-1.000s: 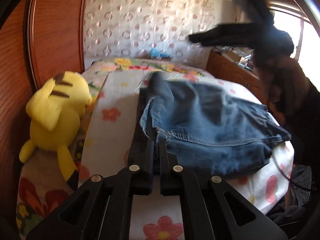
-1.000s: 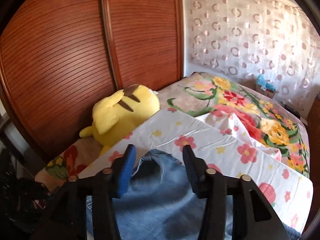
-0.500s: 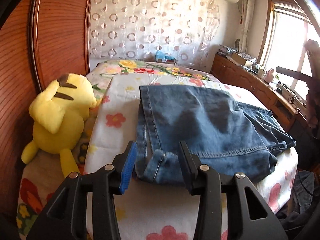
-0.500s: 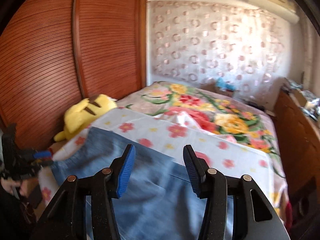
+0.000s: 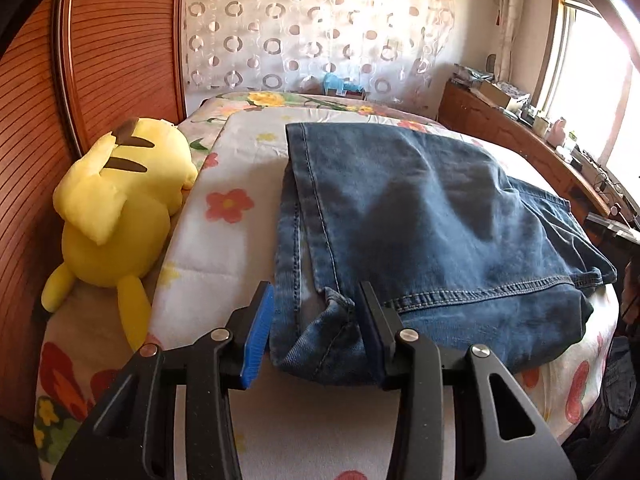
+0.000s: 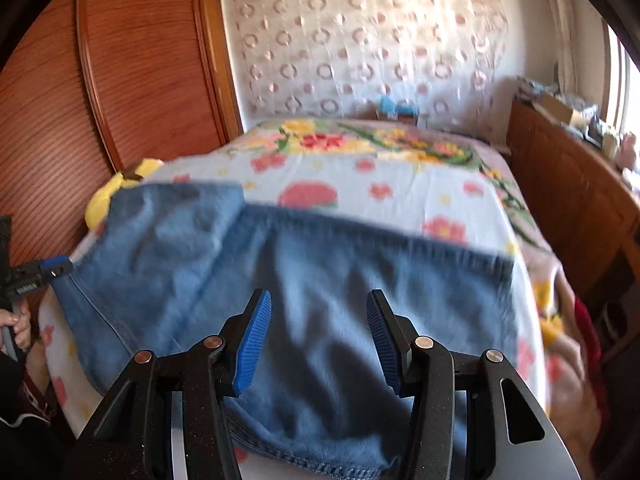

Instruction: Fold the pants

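Note:
Blue jeans (image 5: 420, 232) lie folded on the flowered white blanket (image 5: 224, 240) of a bed. My left gripper (image 5: 314, 300) hangs open at their near left corner. The rumpled hem (image 5: 332, 320) lies between its blue pads without being pressed. In the right wrist view the jeans (image 6: 340, 272) look blurred, and my right gripper (image 6: 318, 304) hovers open just above their near edge, holding nothing. The left gripper (image 6: 44, 270) shows at that view's left edge, with a hand (image 6: 16, 324) on its handle.
A yellow plush toy (image 5: 120, 200) lies on the bed's left side against a wooden wardrobe (image 5: 100, 60). A wooden dresser (image 5: 500, 128) with clutter runs along the right under a window. A patterned curtain (image 5: 320, 32) hangs behind the bed.
My left gripper opened and let go of the jeans' hem, which dropped flat onto the bed. My right gripper swung to the right and down, from the plush-toy side to over the jeans.

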A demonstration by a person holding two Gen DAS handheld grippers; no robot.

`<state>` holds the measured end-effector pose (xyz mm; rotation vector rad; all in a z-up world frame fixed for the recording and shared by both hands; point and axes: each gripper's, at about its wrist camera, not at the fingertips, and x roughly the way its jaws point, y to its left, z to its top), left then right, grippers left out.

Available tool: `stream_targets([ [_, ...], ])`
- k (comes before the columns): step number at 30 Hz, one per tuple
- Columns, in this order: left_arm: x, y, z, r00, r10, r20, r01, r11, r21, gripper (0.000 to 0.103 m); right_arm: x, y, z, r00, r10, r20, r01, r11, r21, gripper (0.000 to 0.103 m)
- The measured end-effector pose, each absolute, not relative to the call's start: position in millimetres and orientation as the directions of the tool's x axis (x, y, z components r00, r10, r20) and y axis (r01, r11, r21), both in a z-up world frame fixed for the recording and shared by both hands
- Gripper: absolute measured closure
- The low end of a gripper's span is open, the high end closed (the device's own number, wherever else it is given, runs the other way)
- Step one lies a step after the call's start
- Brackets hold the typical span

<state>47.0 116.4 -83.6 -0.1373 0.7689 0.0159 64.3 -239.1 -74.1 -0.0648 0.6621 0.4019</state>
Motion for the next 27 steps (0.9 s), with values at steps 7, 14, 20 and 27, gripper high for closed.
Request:
stream_targets([
  [7, 43, 108, -87, 0.717, -0.009, -0.697, -0.055, 0.996, -0.069, 0.062, 57, -231, -91, 0.694, 0.319, -0.645, -0.361, 0.93, 0.072, 0.051],
  [14, 30, 101, -75, 0.752, -0.005, -0.659, -0.043, 0.998, -0.056, 0.066, 58, -229, -90, 0.704, 0.303, -0.642, -0.364, 0.93, 0.039, 0.051],
  [20, 38, 91, -71, 0.73, -0.004, -0.683, -0.024, 0.999, -0.032, 0.066, 56, -228, -102, 0.706, 0.308, -0.638, -0.355, 0.933, 0.056, 0.051],
  [27, 46, 90, -85, 0.674, 0.053, -0.737, -0.043, 0.999, 0.033, 0.071, 65, -233, -111, 0.7, 0.306, -0.645, -0.352, 0.934, 0.061, 0.051],
])
